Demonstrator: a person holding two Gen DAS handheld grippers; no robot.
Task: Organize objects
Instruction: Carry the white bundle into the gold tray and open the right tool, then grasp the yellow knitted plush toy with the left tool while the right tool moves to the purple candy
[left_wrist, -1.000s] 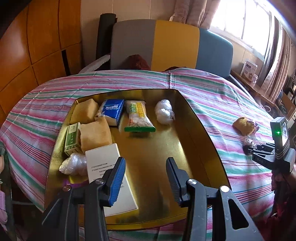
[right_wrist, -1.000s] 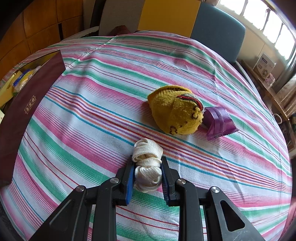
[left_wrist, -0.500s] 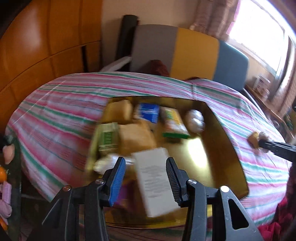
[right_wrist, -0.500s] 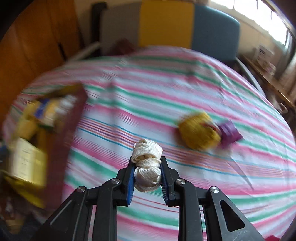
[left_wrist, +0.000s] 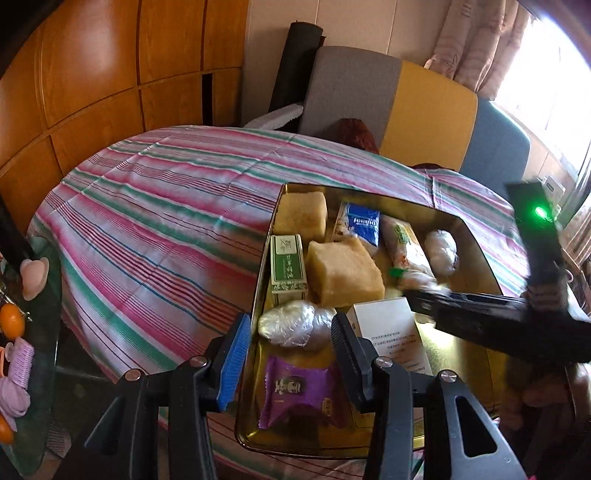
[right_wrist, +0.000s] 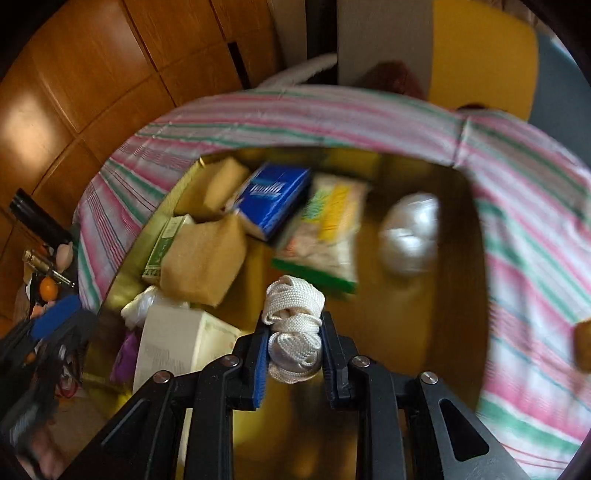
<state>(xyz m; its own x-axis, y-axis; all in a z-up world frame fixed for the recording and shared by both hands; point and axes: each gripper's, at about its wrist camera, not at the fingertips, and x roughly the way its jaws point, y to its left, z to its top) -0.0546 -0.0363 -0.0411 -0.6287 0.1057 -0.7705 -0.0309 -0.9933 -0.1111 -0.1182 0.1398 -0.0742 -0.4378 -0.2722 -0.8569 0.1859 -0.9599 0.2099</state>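
My right gripper is shut on a white rope bundle and hangs over the gold tray, above its bare middle. The tray holds two tan sponge blocks, a green box, a blue tissue pack, a snack packet, two plastic-wrapped balls, a white box and a purple packet. My left gripper stands open over the tray's near left corner with nothing between its fingers. The right gripper reaches in from the right, blurred.
The tray lies on a table under a pink, green and white striped cloth. A yellow sock lies on the cloth to the right. A sofa stands behind, wood panels to the left, and a low glass table with small items at far left.
My right gripper carried the rope bundle from the cloth beside the yellow sock leftward to above the tray. My left gripper slid left to the tray's near left corner, still open.
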